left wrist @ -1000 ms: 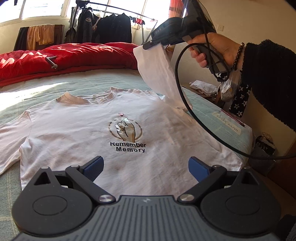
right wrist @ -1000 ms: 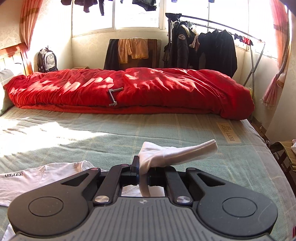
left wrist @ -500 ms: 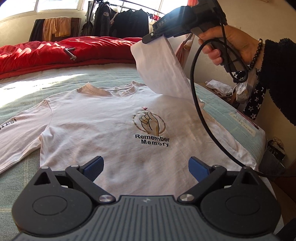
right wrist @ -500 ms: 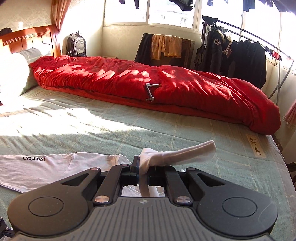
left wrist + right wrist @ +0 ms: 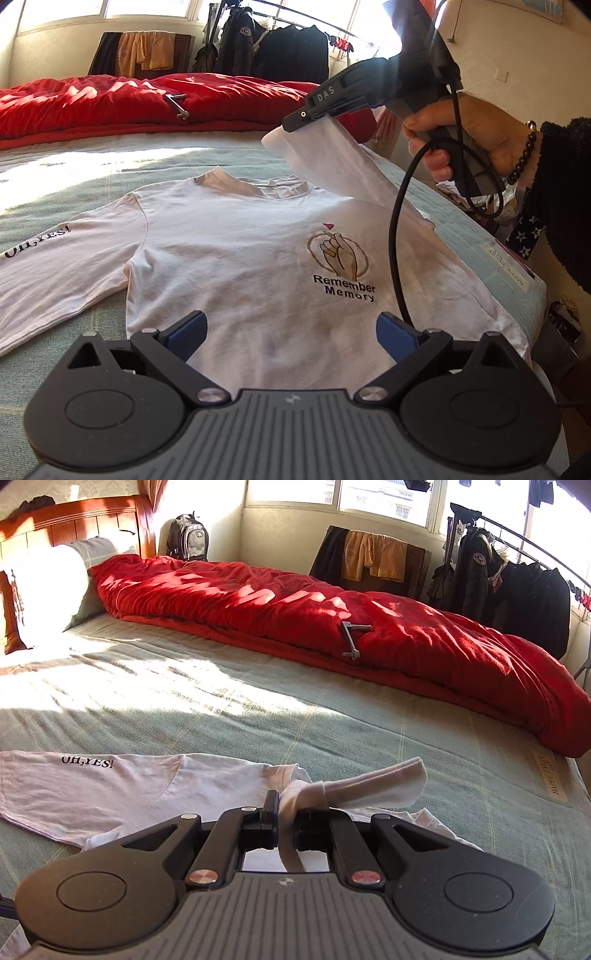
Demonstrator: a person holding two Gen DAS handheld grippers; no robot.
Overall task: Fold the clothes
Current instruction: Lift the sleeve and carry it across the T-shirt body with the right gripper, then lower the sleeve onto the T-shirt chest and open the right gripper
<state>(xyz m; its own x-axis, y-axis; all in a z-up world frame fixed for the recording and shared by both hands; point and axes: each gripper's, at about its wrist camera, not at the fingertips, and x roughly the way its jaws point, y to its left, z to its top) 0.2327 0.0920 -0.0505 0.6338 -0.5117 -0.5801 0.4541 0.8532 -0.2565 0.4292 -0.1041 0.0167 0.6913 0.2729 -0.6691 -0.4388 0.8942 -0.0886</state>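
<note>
The white T-shirt [image 5: 236, 266] is lying face up on the green bed sheet [image 5: 258, 709], with its neck pointing toward 12 o'clock in the left wrist view. One sleeve, the one saying "OH,YES!" [image 5: 37, 245], is lying flat out at 9 o'clock. The other sleeve [image 5: 325, 162] is hanging in the air at about 1 o'clock.

The right gripper [image 5: 286, 814] is pinching that lifted sleeve, with its jaws pressed tight on the cloth. A hand [image 5: 476, 136] is holding the gripper's handle. The left gripper [image 5: 291, 330] is waiting over the bottom of the shirt at 6 o'clock, with its jaws spread wide and nothing between them.

The shirt looks thin, light and very floppy. It is bending and drooping wherever nobody is holding it. It probably will not break or slip much. Good places to grab look like the sleeve ends, the shoulders and the bottom corners, because a pinch in the middle would likely just bunch it up.
</note>
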